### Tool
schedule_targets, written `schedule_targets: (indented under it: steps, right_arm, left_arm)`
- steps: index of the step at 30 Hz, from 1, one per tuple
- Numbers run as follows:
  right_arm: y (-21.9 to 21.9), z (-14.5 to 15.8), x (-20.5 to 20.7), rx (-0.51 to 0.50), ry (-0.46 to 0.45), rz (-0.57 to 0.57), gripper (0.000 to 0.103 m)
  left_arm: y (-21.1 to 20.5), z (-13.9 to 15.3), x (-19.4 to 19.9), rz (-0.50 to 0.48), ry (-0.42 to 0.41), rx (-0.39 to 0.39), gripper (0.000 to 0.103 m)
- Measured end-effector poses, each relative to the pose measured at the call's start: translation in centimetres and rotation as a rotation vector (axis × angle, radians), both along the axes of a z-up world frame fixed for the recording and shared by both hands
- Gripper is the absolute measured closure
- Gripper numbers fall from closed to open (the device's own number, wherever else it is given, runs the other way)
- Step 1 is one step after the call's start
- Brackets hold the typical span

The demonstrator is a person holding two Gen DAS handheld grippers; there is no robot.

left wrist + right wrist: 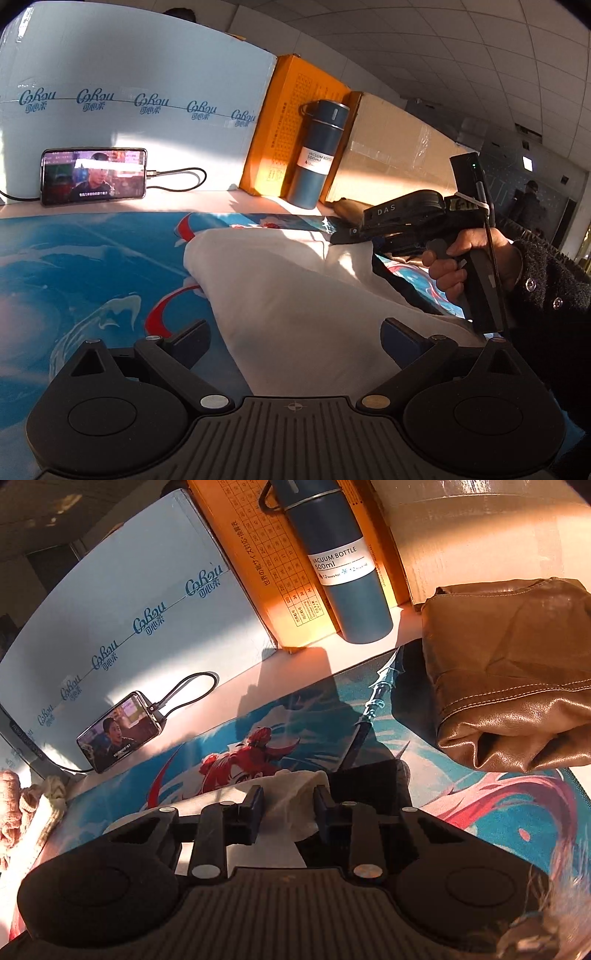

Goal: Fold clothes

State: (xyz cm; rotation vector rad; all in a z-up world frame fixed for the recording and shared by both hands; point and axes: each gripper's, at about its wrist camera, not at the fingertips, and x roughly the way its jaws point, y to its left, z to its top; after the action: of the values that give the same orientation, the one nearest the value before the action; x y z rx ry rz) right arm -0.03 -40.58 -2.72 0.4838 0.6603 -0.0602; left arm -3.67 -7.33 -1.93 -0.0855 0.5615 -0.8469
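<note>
From my left wrist, my left fingers stand wide apart with nothing between them, poised over a white garment that lies in a rumpled heap on the blue printed mat covering the worktop. At the right, my right hand grips the handle of the right gripper, whose tip meets the garment's far edge. Behind stand a phone propped against a pale blue box, and a dark blue vacuum bottle before an orange box.

From my right wrist, my right fingers are pinched together on a bunched fold of the white garment, just above the mat. A folded brown leather piece lies at the right on the mat, the bottle beyond it, the phone at the left
</note>
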Motion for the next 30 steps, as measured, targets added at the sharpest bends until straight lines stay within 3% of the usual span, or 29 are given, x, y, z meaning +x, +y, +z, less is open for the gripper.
schedule_targets:
  steps: [1, 7, 11, 14, 15, 20, 24, 30]
  right_arm:
    - [0.0, 0.1, 0.0, -0.024, -0.001, 0.007, 0.095]
    - [0.6, 1.2, 0.3, -0.206, 0.012, 0.025, 0.095]
    - [0.9, 2.1, -0.3, -0.362, -0.007, -0.071, 0.093]
    - [0.6, 3.2, -2.4, -0.281, -0.068, -0.064, 0.08]
    - [0.9, 3.5, -3.3, -0.26, -0.091, -0.05, 0.069]
    - [3.6, 4.7, -8.2, -0.246, -0.174, 0.024, 0.055]
    - [5.6, 3.7, -11.7, -0.282, -0.167, 0.101, 0.037]
    - [6.1, 1.7, -15.3, -0.27, -0.107, 0.077, 0.034]
  left_arm:
    - [0.0, 0.0, 0.0, -0.002, 0.0, -0.004, 0.003]
    - [0.2, 0.1, -0.2, -0.028, -0.004, -0.03, 0.003]
    - [-0.1, 0.0, -0.2, -0.032, 0.0, -0.017, 0.003]
    - [-0.2, 0.0, -0.2, -0.036, 0.002, -0.014, 0.003]
    - [-0.2, 0.0, -0.2, -0.036, 0.002, -0.014, 0.003]
    - [-0.2, 0.0, -0.1, -0.038, 0.005, -0.012, 0.002]
    - [-0.3, -0.1, -0.1, -0.04, 0.009, -0.009, 0.002]
    - [-0.4, -0.1, -0.1, -0.04, 0.015, -0.004, 0.002]
